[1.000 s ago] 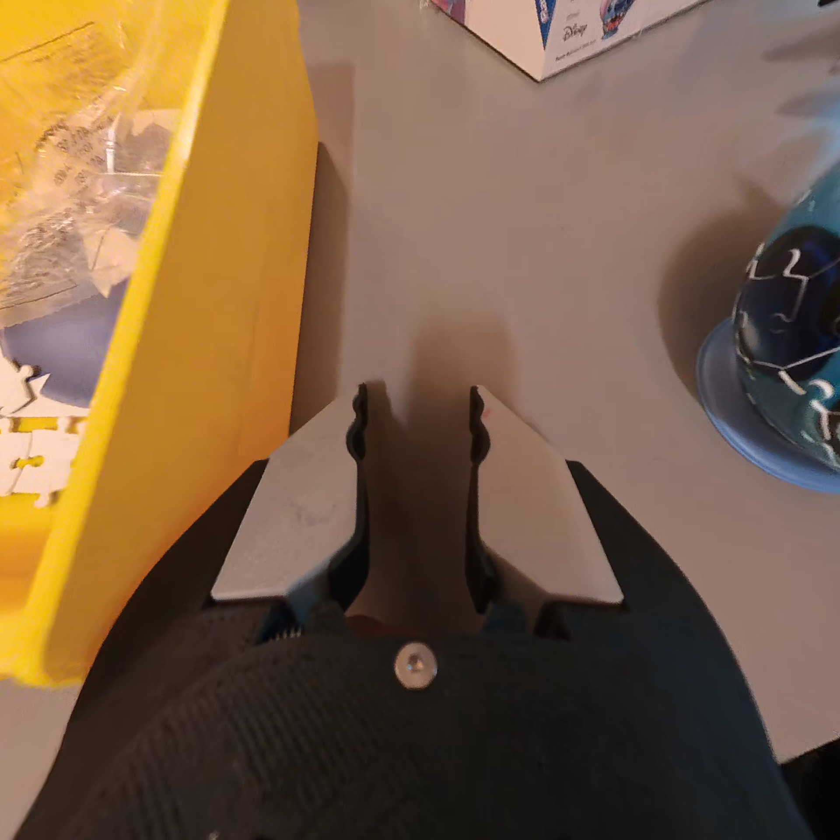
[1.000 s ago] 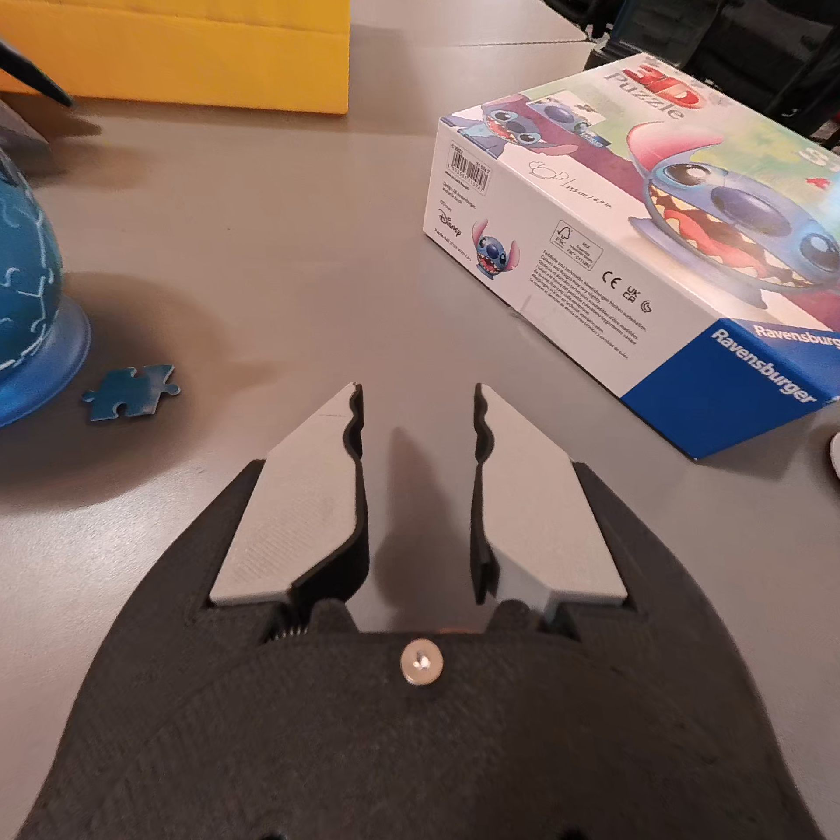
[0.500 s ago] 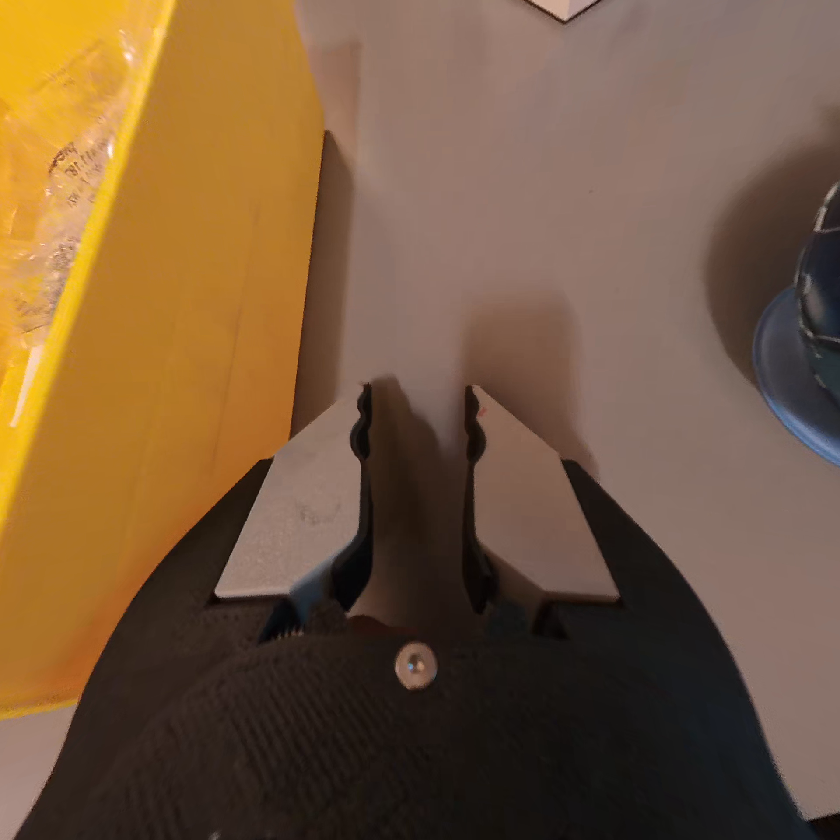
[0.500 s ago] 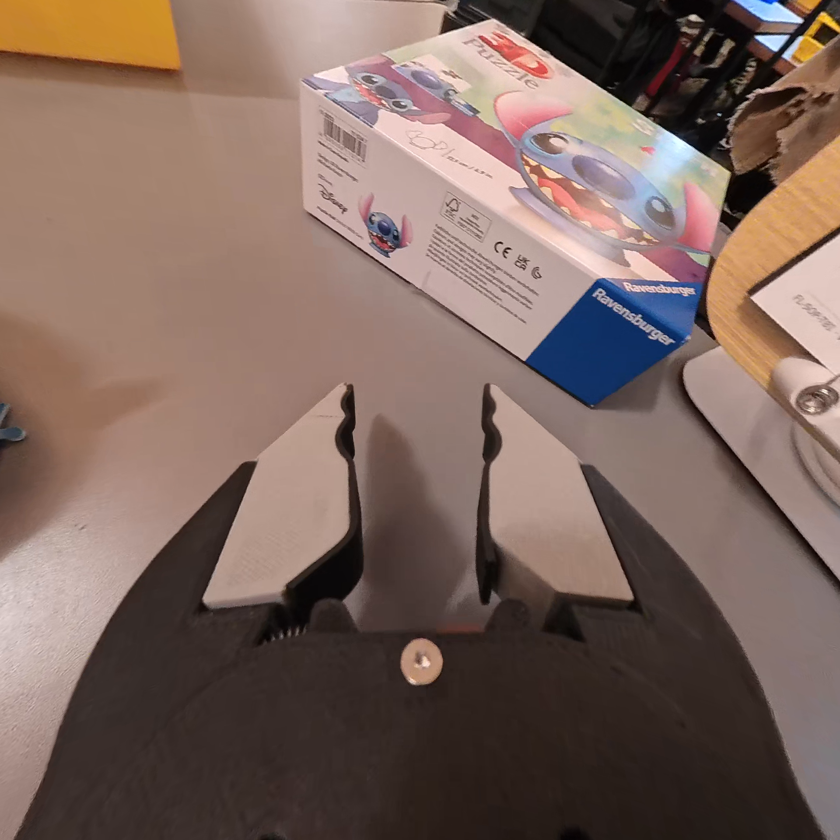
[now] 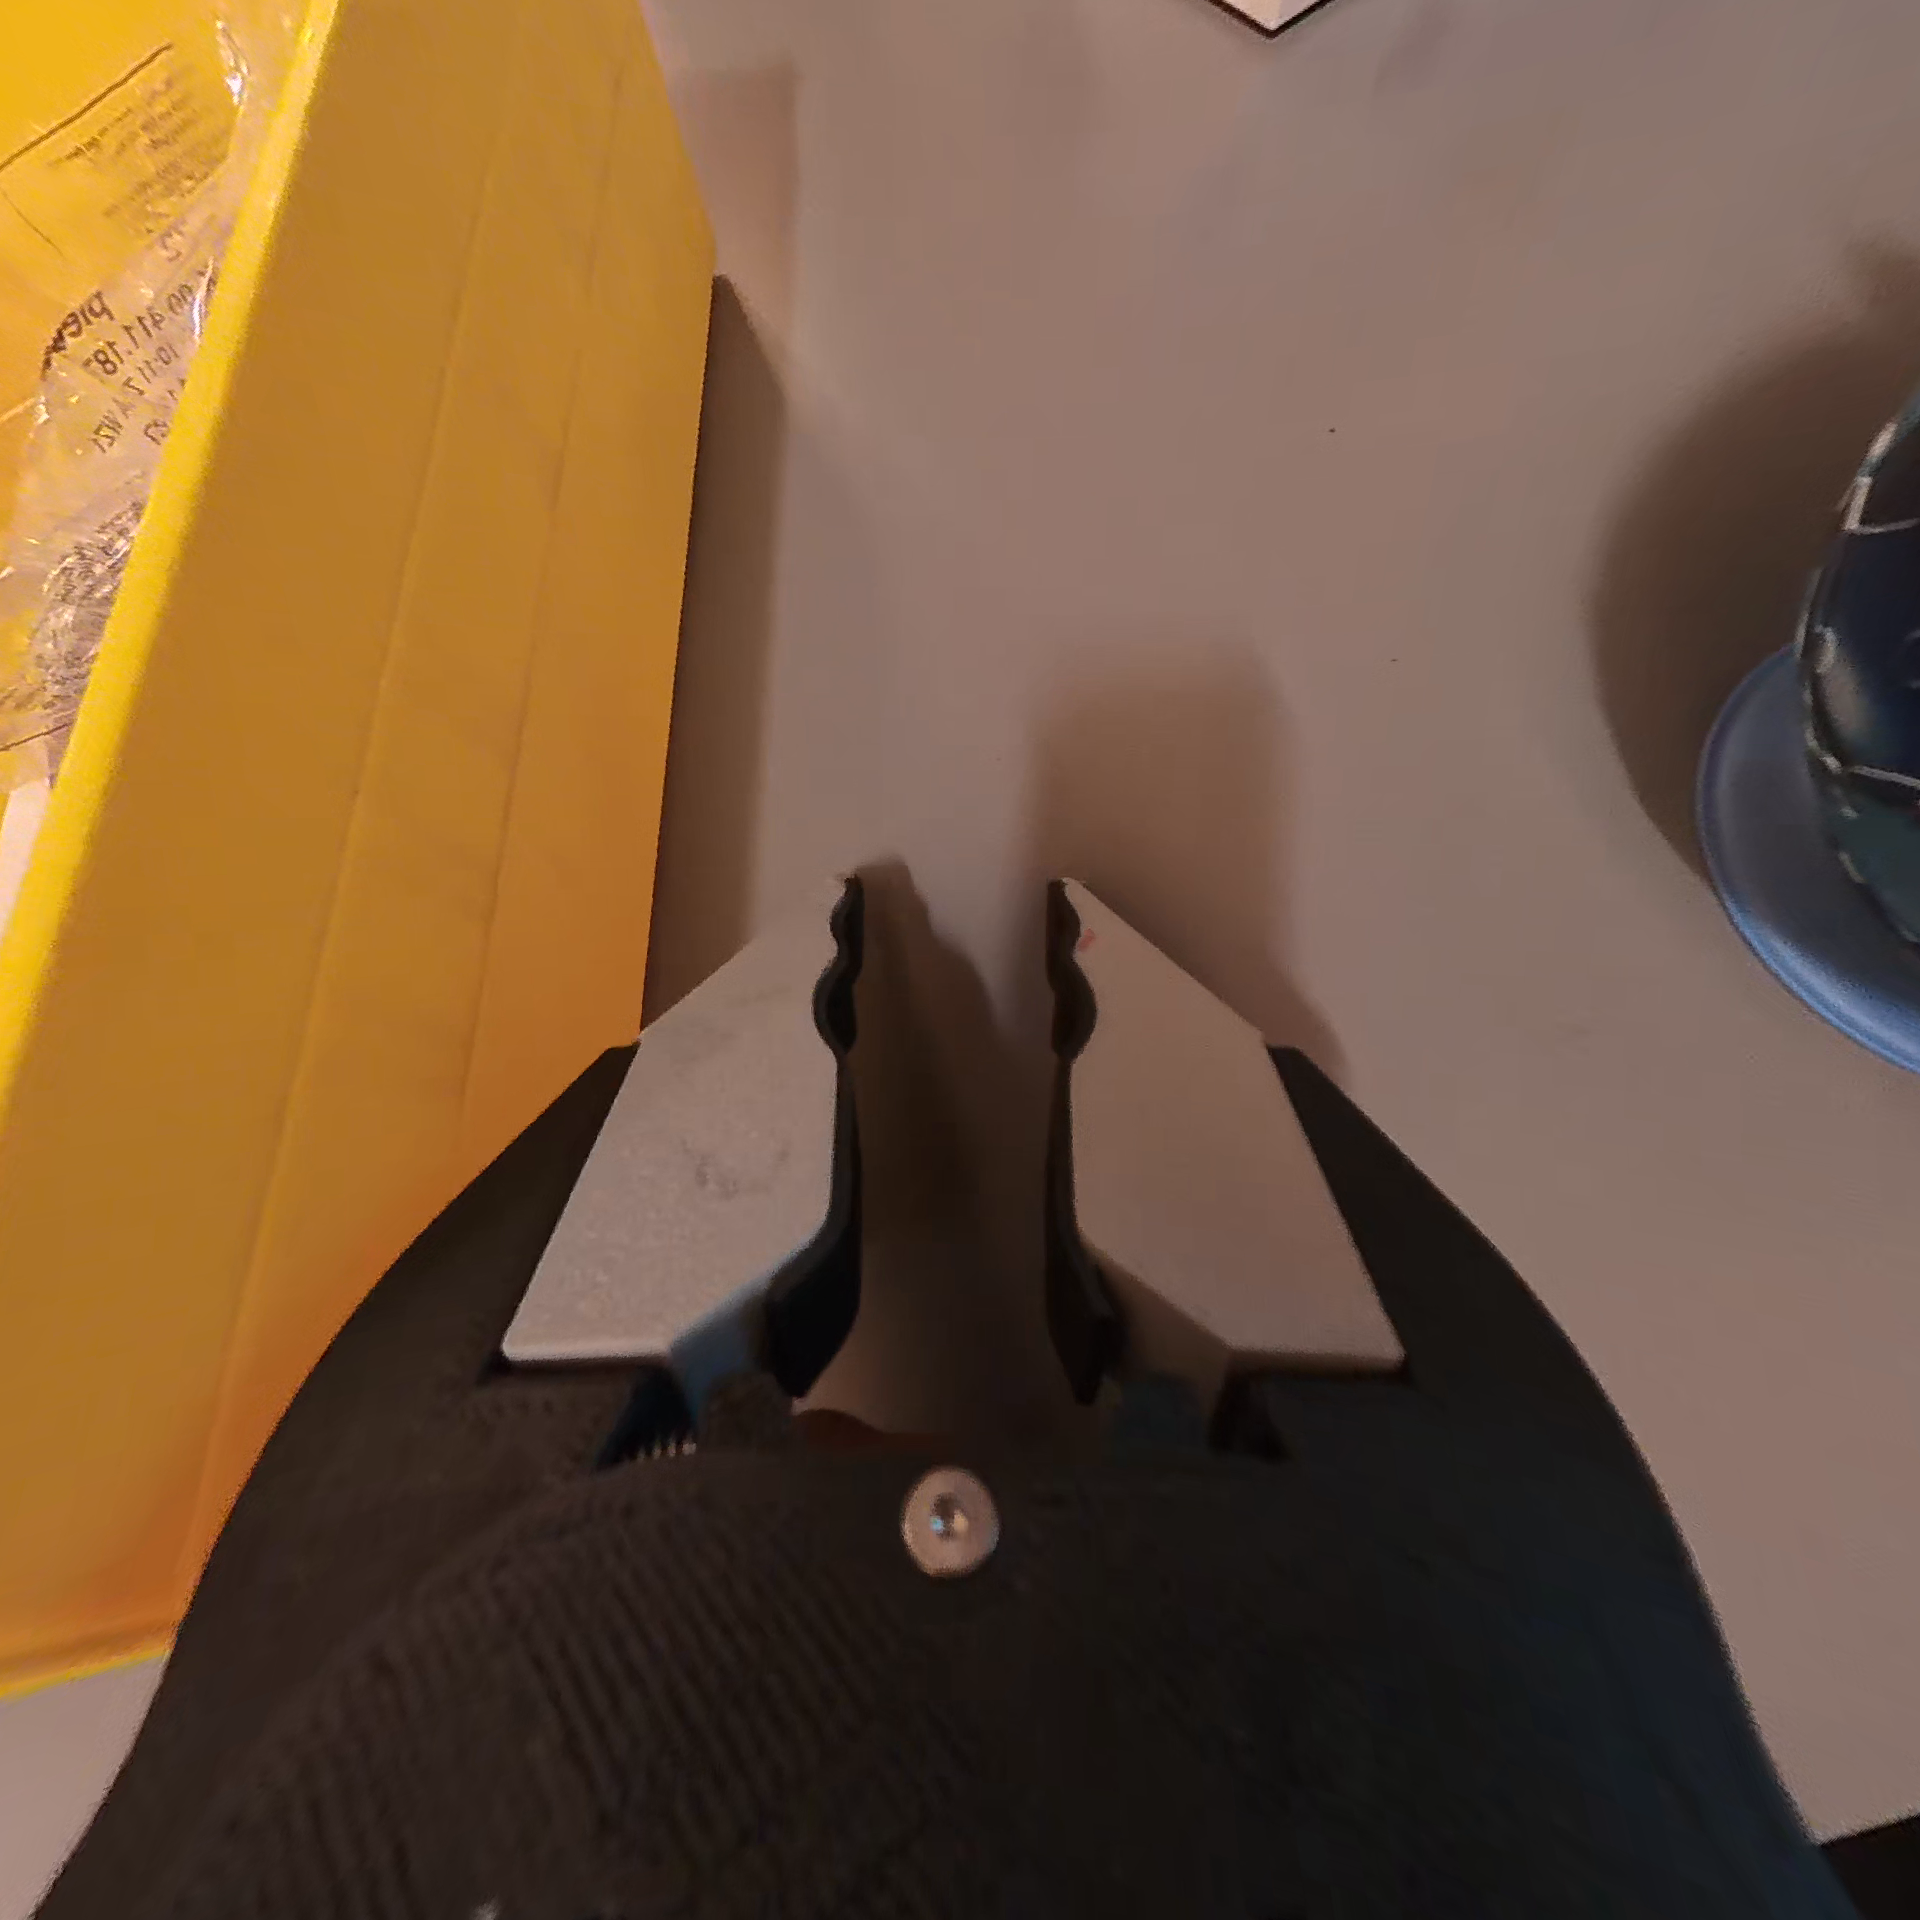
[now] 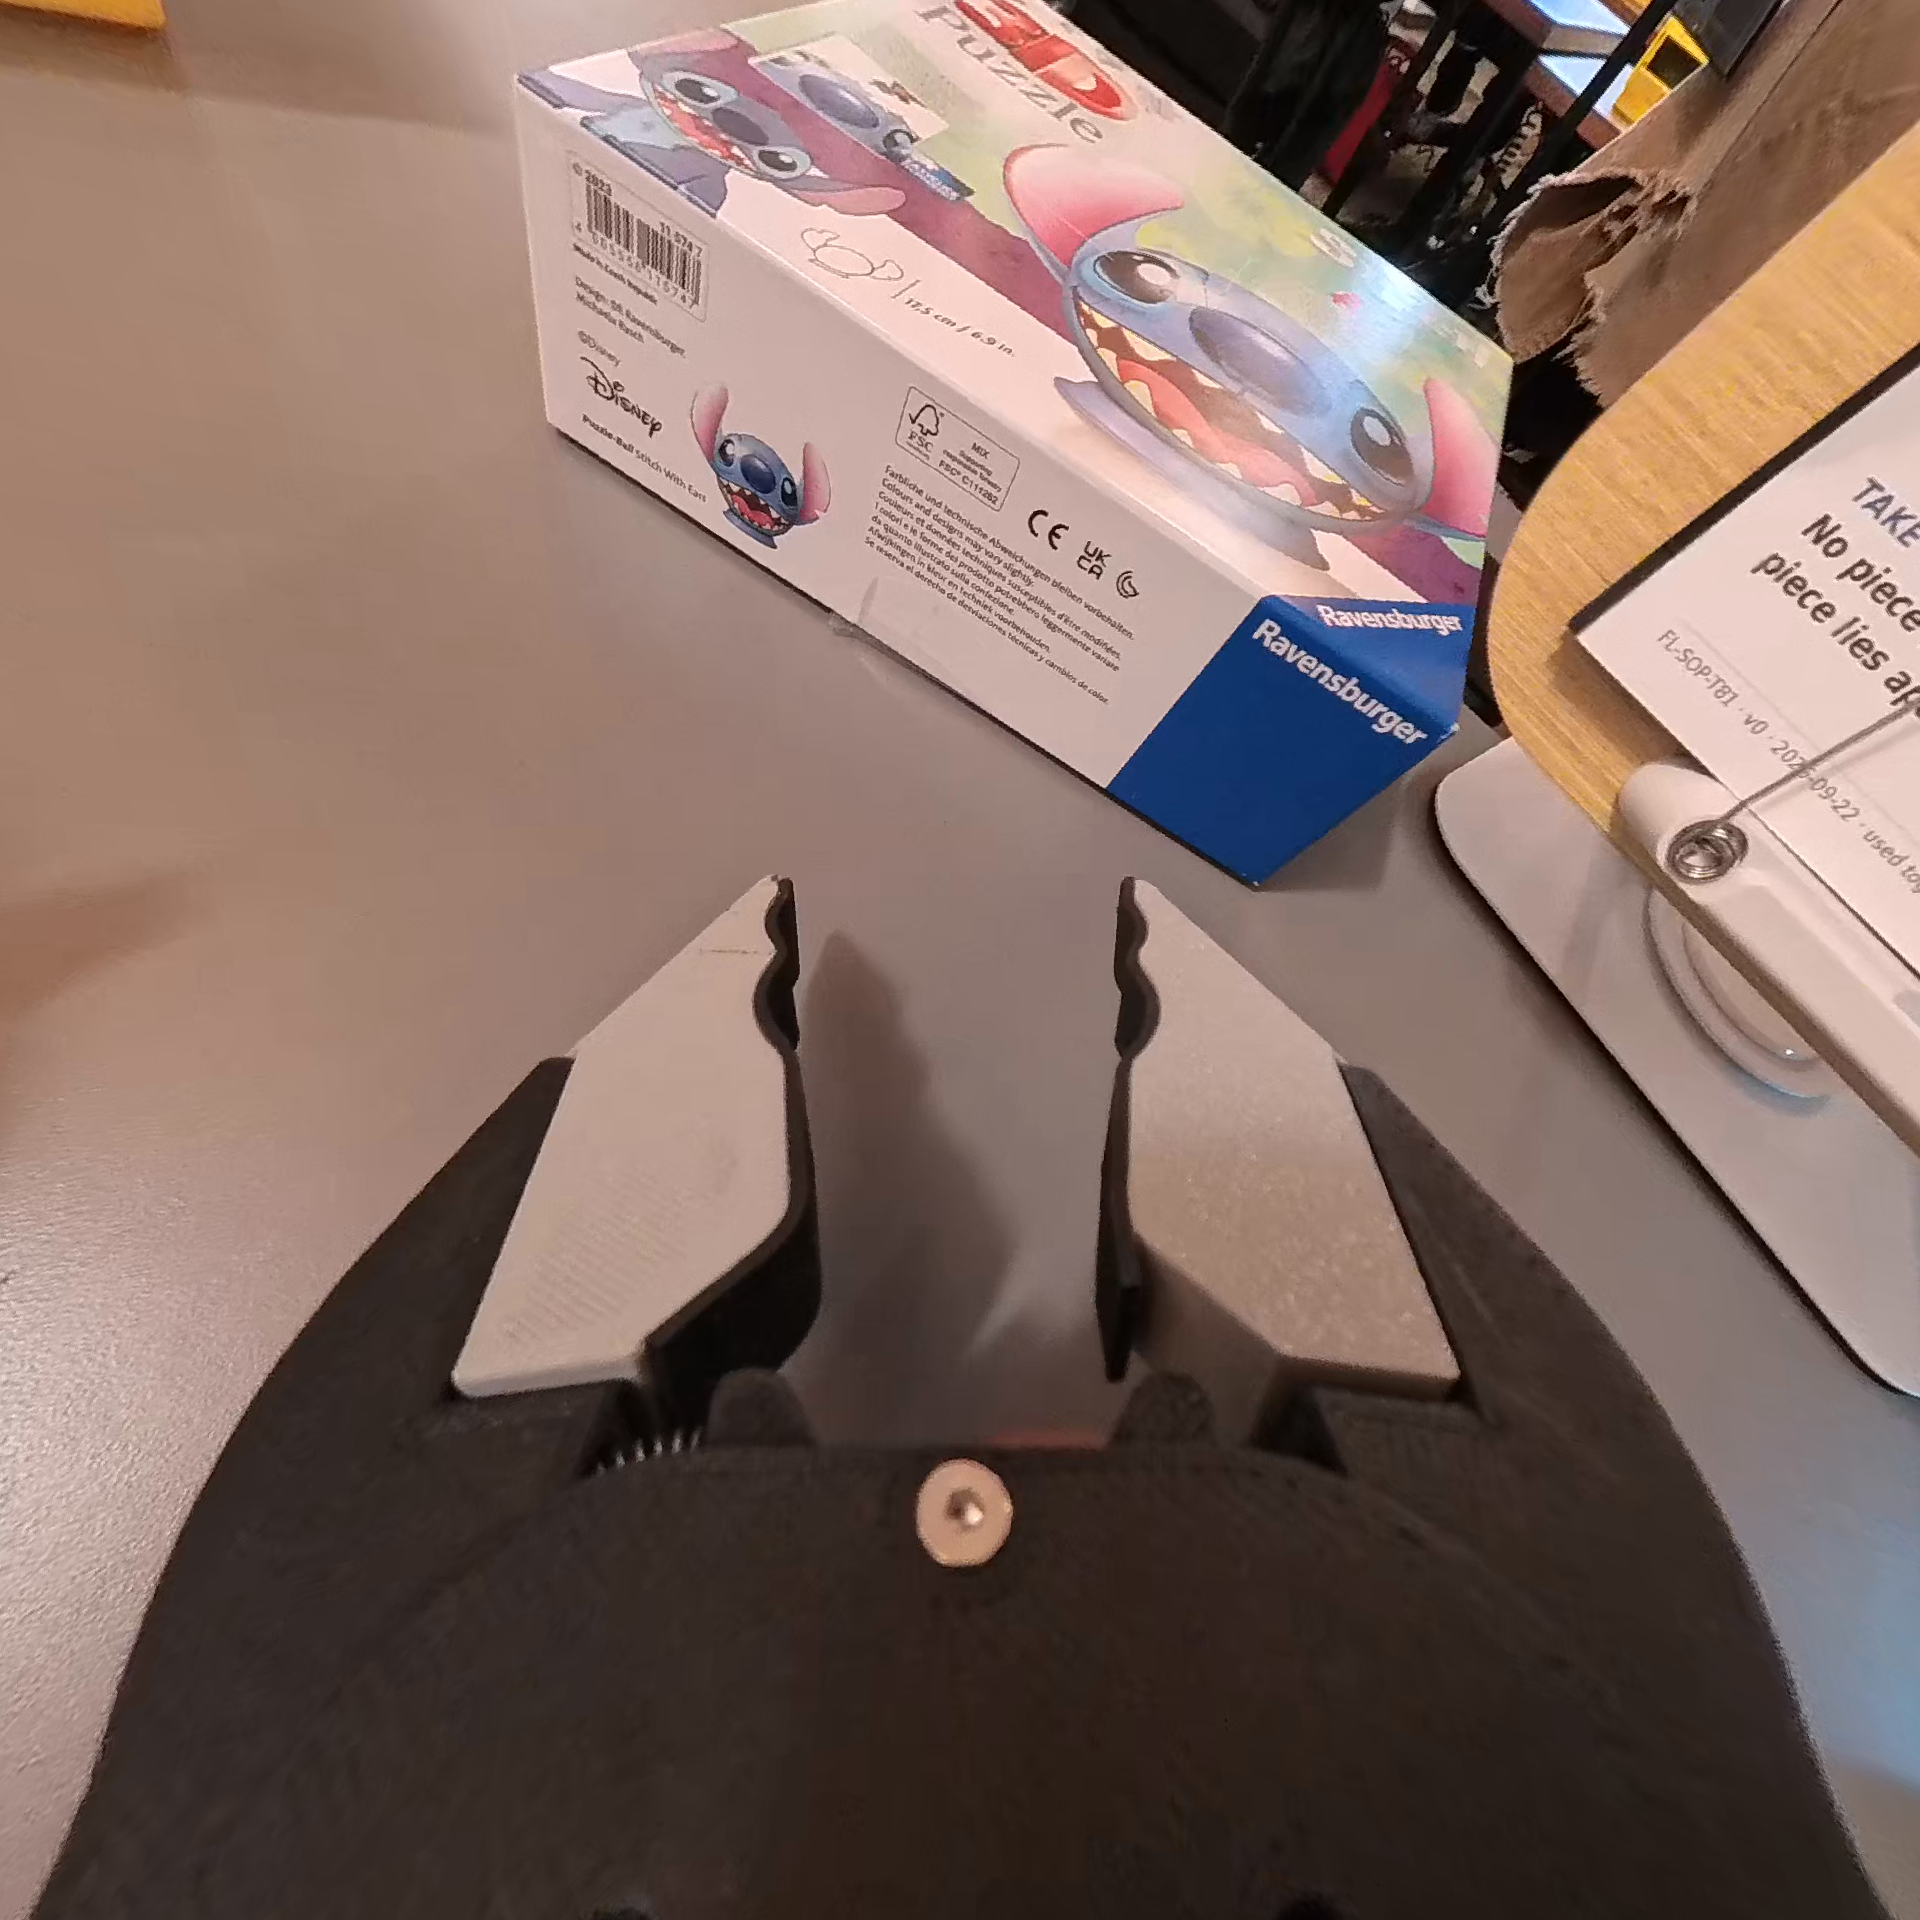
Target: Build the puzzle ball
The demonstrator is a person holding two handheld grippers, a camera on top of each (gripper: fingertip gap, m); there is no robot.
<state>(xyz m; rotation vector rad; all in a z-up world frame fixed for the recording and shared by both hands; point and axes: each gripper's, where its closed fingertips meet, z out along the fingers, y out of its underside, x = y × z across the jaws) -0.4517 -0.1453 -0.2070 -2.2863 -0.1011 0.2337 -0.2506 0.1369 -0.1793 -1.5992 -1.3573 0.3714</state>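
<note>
- Grey table [image 5: 1195, 436] carried everything.
- Yellow box [image 5: 436, 727] stood on it at the left.
- Round blue base [image 5: 1766, 914] with the partly built puzzle ball [image 5: 1870, 665] sat on it at the right edge.
- Printed puzzle box [image 6: 935, 436] lay flat.
- White stand plate [image 6: 1621, 997] rested just beside the puzzle box.

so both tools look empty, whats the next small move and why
Probably swing the left tool left, up over the yellow bin's wall. Both it and the right tool are open and empty, no loose piece shows on the table, and the puzzle ball needs pieces.
</note>
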